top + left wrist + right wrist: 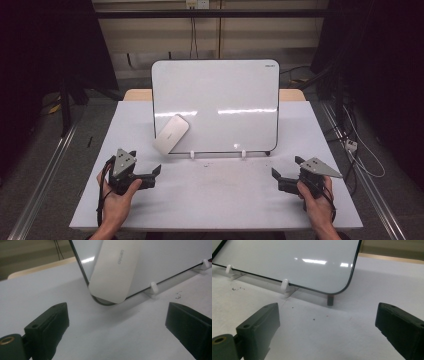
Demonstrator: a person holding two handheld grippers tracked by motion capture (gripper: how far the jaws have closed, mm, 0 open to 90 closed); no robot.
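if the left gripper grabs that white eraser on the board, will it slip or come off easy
The eraser looks rigid, with a smooth rounded shell, so the jaws may slip on it. It clings tilted to the whiteboard, probably by magnet, so expect some pull. The whiteboard stands upright on small clips, so a hard tug might tip it.

Eraser on whiteboard (lower corner)

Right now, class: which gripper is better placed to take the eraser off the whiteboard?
Left. The left gripper sits open just below the eraser at the whiteboard's lower-left corner; the right gripper is at the far side.
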